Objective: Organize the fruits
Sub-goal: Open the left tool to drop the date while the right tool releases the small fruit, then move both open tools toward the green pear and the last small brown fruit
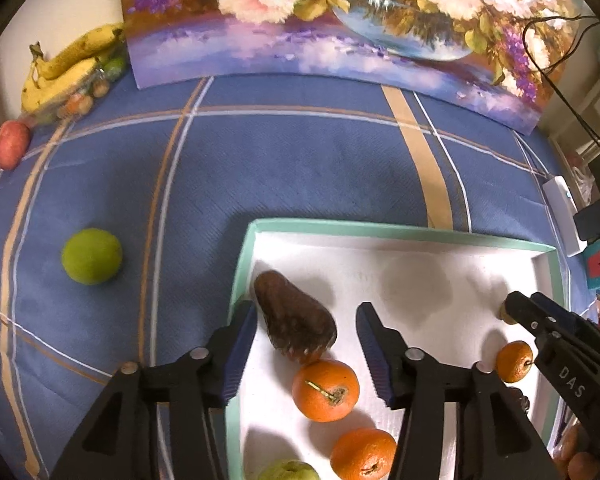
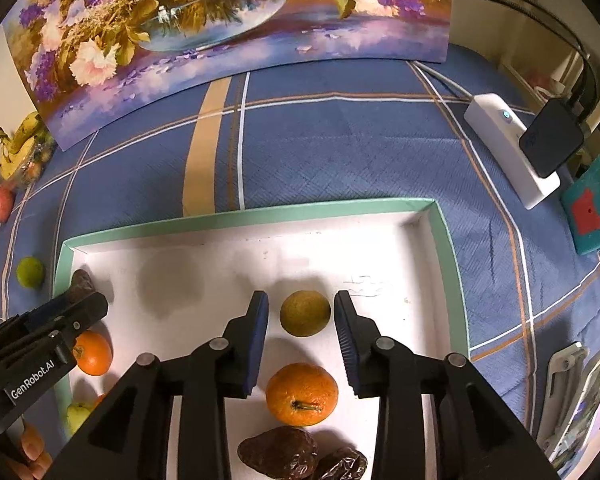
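A white tray with a teal rim lies on the blue checked cloth. My left gripper is open astride a dark brown pear-shaped fruit, which lies nearer the left pad; the right pad stands clear of it. Two oranges lie in a row behind it. My right gripper is open around a yellow-green round fruit, with small gaps on both sides. An orange and two wrinkled brown fruits lie under that gripper. A green lime sits on the cloth left of the tray.
Bananas and a red fruit lie at the far left corner. A flower painting leans along the back. A white power strip with a black plug and a teal box sit to the right.
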`<move>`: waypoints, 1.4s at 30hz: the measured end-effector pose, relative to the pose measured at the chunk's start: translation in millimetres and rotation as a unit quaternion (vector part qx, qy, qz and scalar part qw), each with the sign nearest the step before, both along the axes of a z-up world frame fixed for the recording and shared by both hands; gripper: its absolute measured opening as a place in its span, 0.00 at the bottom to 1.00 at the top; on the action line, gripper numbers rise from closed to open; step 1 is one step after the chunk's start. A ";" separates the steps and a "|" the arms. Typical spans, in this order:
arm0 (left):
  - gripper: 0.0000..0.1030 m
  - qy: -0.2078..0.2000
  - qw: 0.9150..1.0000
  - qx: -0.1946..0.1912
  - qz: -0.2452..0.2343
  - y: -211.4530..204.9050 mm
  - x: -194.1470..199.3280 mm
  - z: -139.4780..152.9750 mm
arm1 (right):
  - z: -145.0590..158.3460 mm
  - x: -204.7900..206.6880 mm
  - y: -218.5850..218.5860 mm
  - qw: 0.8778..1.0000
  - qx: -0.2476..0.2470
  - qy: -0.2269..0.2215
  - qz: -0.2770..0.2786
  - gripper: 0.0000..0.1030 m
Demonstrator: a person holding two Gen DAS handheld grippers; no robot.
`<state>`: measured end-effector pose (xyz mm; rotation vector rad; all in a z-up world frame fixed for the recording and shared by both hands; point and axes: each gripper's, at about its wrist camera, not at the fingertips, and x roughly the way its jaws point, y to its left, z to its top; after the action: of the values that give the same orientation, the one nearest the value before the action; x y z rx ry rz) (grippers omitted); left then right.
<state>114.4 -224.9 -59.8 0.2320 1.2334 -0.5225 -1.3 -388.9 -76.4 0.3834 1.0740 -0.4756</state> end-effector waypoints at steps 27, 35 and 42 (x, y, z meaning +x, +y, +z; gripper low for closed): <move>0.90 -0.052 0.997 0.008 0.052 28.5 15.0 48.7 | 54.9 -8.2 7.5 0.998 -0.051 -0.041 0.005 0.65; 1.00 -0.078 0.994 0.022 0.071 37.7 18.5 53.9 | 53.7 -7.8 5.8 0.997 -0.061 -0.035 0.003 0.83; 1.00 -0.084 0.993 0.023 0.083 44.6 23.0 57.2 | 51.4 -6.0 7.5 0.997 -0.067 -0.041 0.002 0.93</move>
<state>137.5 -180.3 -2.6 0.2064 1.0907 -0.3240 -7.3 -381.4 -25.0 0.2796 0.9577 -0.5212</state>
